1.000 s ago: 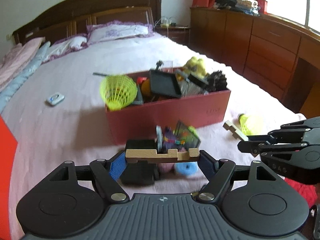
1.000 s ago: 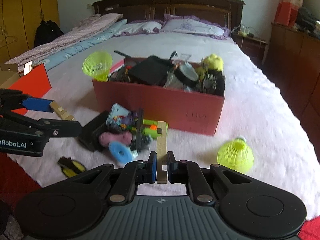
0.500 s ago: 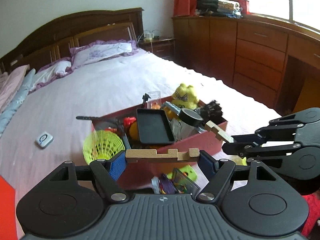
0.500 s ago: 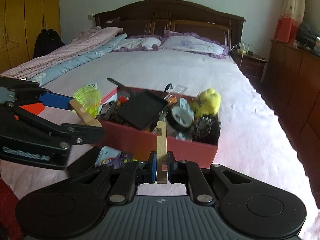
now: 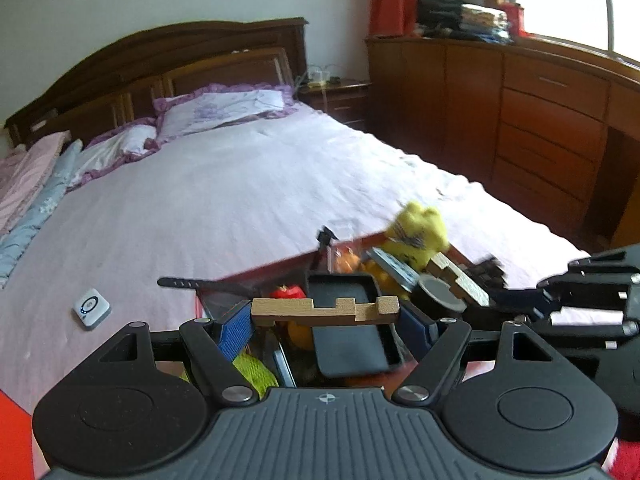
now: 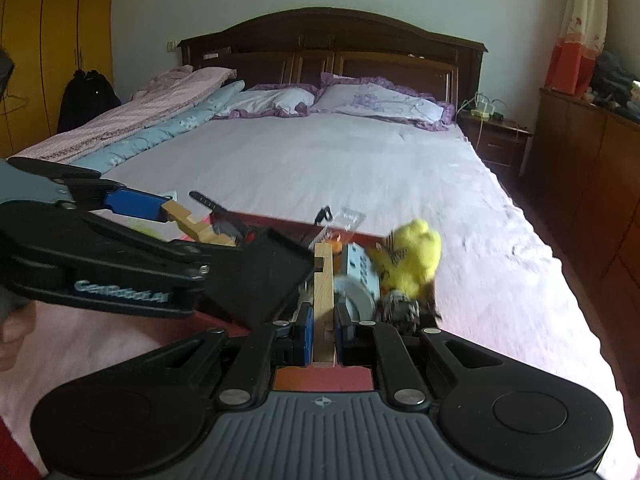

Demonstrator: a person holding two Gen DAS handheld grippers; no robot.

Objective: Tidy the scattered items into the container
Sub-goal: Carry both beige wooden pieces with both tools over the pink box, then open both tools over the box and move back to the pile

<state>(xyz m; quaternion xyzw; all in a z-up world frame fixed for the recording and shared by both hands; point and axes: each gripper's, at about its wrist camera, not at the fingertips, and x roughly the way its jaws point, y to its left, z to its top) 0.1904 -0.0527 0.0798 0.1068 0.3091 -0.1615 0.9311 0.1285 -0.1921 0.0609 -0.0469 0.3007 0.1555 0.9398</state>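
Red box (image 5: 256, 270) sits on the bed (image 5: 240, 200), packed full; it serves as the landmark here. Left claw (image 5: 325, 312) hangs over the box's near side, its blue pads pressed on the two ends of a notched wooden block (image 5: 325, 311) held crosswise, jaws fairly wide to span it. Right claw (image 6: 322, 334) hangs over the box's near edge too, jaws narrow, pinching a second wooden piece (image 6: 323, 300) edge-on so it points lengthwise away from the camera, over the box contents. From the left wrist view, this claw enters over the box's right side with its wooden piece (image 5: 456, 276) above a grey tape roll (image 5: 438, 292). Inside the box: black tray (image 5: 348, 320) in the middle, yellow plush toy (image 5: 418, 232) at the far right corner, a red item (image 5: 286, 292) left of the tray, a black strap (image 5: 188, 283) sticking out over the box's left rim. Yellow mesh object (image 5: 254, 372) shows at the box's near left, partly hidden behind the left claw. Small white device (image 5: 91, 307) lies on the bed well left of the box. Image somewhat blurred around the plush.
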